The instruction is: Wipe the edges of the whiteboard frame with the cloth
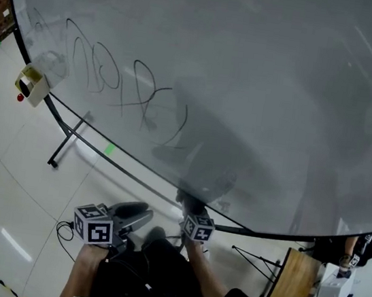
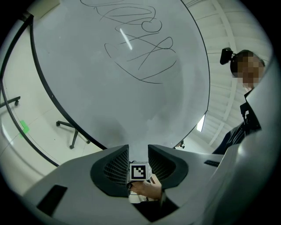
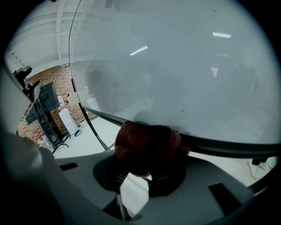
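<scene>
The whiteboard [image 1: 251, 78] fills the head view and carries black scribbles [image 1: 113, 79] on its left part. Its black bottom frame edge [image 1: 122, 164] curves across below. My right gripper [image 1: 190, 203] is shut on a dark brown cloth [image 3: 147, 147], and the cloth is pressed against that frame edge [image 3: 228, 148]. In the head view the cloth [image 1: 189, 198] shows as a dark lump at the frame. My left gripper [image 1: 132, 214] hangs lower left of it, open and holding nothing. In the left gripper view, the right gripper's marker cube [image 2: 139, 171] shows through the gap of the left gripper [image 2: 138, 151].
A small holder with an eraser [image 1: 34, 83] hangs at the board's left edge. The stand's black leg [image 1: 67, 140] rests on the white floor beside a green tape mark [image 1: 109, 148]. A wooden panel [image 1: 287, 285] stands at the lower right. A cable [image 1: 64, 232] lies near my left side.
</scene>
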`<control>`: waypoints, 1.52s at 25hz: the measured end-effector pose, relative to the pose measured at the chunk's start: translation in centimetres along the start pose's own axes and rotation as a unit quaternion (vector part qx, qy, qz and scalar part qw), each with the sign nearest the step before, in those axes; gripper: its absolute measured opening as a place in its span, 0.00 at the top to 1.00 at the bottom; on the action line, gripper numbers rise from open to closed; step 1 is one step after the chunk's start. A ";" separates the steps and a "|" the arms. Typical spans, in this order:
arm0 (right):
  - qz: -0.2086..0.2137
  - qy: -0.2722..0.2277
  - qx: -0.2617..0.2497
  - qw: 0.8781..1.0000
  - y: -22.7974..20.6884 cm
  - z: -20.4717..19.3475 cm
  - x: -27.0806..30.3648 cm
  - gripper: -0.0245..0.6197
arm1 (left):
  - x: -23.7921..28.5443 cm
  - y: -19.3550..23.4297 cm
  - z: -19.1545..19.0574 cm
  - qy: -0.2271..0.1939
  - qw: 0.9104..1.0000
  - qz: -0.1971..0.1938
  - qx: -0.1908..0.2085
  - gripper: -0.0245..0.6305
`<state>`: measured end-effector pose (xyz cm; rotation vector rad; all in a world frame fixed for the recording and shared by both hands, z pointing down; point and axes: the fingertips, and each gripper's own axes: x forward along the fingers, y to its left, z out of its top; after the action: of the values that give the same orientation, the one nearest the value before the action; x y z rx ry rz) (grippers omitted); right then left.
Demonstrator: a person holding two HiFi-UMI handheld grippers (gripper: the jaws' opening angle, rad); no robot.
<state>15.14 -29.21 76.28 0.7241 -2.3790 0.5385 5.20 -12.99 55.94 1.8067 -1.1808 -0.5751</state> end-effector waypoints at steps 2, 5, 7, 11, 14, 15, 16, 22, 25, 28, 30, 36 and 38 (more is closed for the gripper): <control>0.006 0.003 0.000 1.000 0.6 0.2 0.3 0.80 | -0.2 0.3 0.0 -0.003 1.000 0.002 -0.008 0.76; 0.022 0.008 -0.003 1.000 1.4 0.3 0.8 0.80 | 0.1 0.7 0.1 -0.005 1.000 0.009 -0.016 0.76; 0.036 0.008 -0.009 0.999 2.1 0.4 1.2 0.80 | 0.4 1.2 0.2 -0.007 1.000 0.021 -0.017 0.76; 0.070 -0.002 -0.019 0.997 3.6 1.1 1.7 0.80 | 0.9 1.9 0.9 -0.016 0.999 0.049 -0.018 0.76; 0.101 -0.002 -0.026 0.995 4.2 1.3 2.4 0.80 | 1.4 2.3 1.4 -0.025 0.997 0.067 -0.019 0.76; 0.111 0.000 -0.029 0.993 4.5 1.4 2.5 0.80 | 1.6 2.3 1.6 -0.030 0.997 0.072 -0.020 0.76; 0.120 0.001 -0.033 0.992 4.9 1.5 2.5 0.80 | 1.8 2.2 1.8 -0.035 0.996 0.076 -0.021 0.76; 0.153 0.015 -0.019 0.988 5.8 1.5 2.1 0.80 | 2.3 1.6 1.0 -0.049 0.993 0.106 -0.025 0.76; 0.158 0.012 -0.006 0.987 6.1 1.7 2.2 0.80 | 1.7 2.0 1.3 -0.059 0.991 0.117 -0.031 0.76; 0.160 0.008 0.011 0.987 6.4 1.9 2.9 0.80 | 0.8 2.9 1.4 -0.064 0.990 0.121 -0.038 0.76; 0.158 0.007 0.021 0.987 6.5 2.0 3.3 0.80 | 0.4 3.4 1.5 -0.065 0.990 0.118 -0.043 0.76; 0.129 0.007 0.034 0.991 7.5 3.5 3.8 0.80 | -1.8 4.2 3.0 -0.070 0.992 0.098 -0.045 0.76; 0.116 0.006 0.042 0.992 8.0 3.5 4.3 0.80 | -3.1 4.7 3.8 -0.071 0.992 0.093 -0.042 0.76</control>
<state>5.87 -26.46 74.79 0.4796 -2.4558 0.7403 -1.34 -12.58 57.80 1.5848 -1.3828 -0.6423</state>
